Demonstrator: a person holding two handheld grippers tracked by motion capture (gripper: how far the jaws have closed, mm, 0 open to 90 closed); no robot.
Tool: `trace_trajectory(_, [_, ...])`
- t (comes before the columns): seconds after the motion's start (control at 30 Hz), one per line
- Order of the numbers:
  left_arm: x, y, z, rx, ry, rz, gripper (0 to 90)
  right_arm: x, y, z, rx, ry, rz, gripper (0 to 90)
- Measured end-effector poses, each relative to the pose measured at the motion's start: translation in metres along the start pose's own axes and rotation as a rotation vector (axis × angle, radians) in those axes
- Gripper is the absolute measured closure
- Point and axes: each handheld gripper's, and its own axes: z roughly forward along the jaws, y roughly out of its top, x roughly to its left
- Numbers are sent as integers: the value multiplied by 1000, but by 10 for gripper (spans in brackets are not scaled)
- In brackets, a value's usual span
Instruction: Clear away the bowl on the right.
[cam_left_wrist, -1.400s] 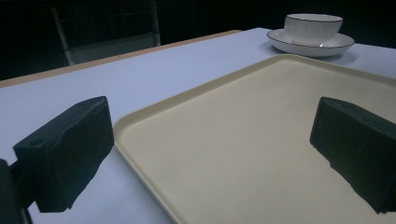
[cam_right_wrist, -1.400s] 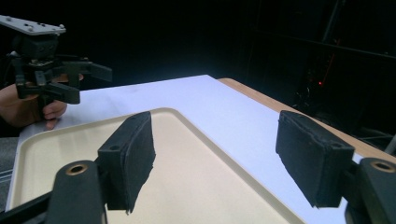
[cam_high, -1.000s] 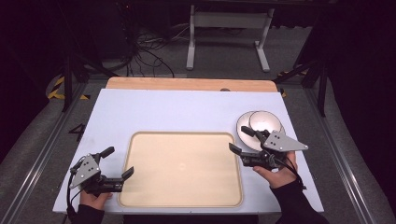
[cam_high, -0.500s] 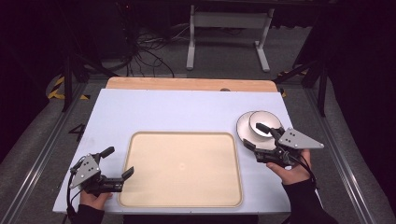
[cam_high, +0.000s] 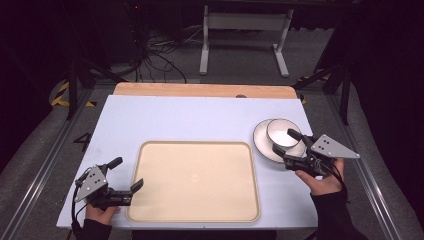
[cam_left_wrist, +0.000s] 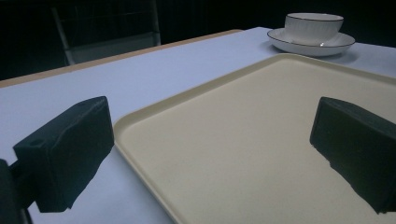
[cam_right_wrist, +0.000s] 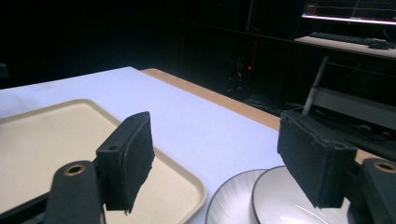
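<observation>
1. Dark floor and cables lie beyond the pale blue table, which carries a cream tray.
2. White bowl, thin dark rim, glossy, sits in a white saucer of the same make.
3. Right hand-held gripper hovers at the bowl's near edge, jaws spread wide and holding nothing; one jaw is over the bowl, the other over the saucer's rim beside the tray.
4. Left hand-held gripper is well apart from the bowl, jaws wide open and empty, straddling the tray's corner.
5. In the right gripper view, bowl and saucer are cut off by the frame; whether a jaw touches the bowl is unclear.
</observation>
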Motion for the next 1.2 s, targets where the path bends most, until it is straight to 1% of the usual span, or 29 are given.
trace_trajectory(0.07, [0,0,0,-1,0,0,3,-4,-2,-3,1,-25,12,271])
trace_trajectory(0.1, [0,0,0,-1,0,0,3,-4,-2,-3,1,-25,12,271])
trace_trajectory(0.2, [0,0,0,-1,0,1,3,-7,-4,-5,5,-52,29,273])
trace_trajectory(0.33, [0,0,0,0,0,0,3,-7,-4,-7,18,-85,26,297])
trace_trajectory(0.4, [0,0,0,0,0,0,3,-7,-3,-9,27,-117,17,317])
trace_trajectory(0.47, [0,0,0,0,-1,0,3,-7,-3,-9,26,-125,16,317])
trace_trajectory(0.5, [0,0,0,0,-1,1,3,-8,-3,-10,29,-145,19,324])
trace_trajectory(0.57, [0,0,0,0,-1,0,3,-11,-5,-12,24,-170,34,327])
trace_trajectory(0.67, [0,0,0,0,0,0,3,-15,-7,-14,25,-187,50,327])
trace_trajectory(0.8, [0,0,0,1,0,1,3,-16,-7,-15,27,-197,57,326])
trace_trajectory(0.9, [0,0,0,4,0,2,3,-18,-6,-16,32,-215,59,327])
trace_trajectory(0.97, [0,0,0,5,0,2,3,-19,-5,-16,39,-224,74,326])
trace_trajectory(1.1, [0,0,0,8,4,2,3,-24,-2,-16,20,-229,121,326])
trace_trajectory(1.13, [0,0,0,8,4,2,3,-24,-1,-15,19,-229,124,327])
trace_trajectory(1.2, [0,0,0,9,4,4,3,-26,2,-14,33,-236,119,330])
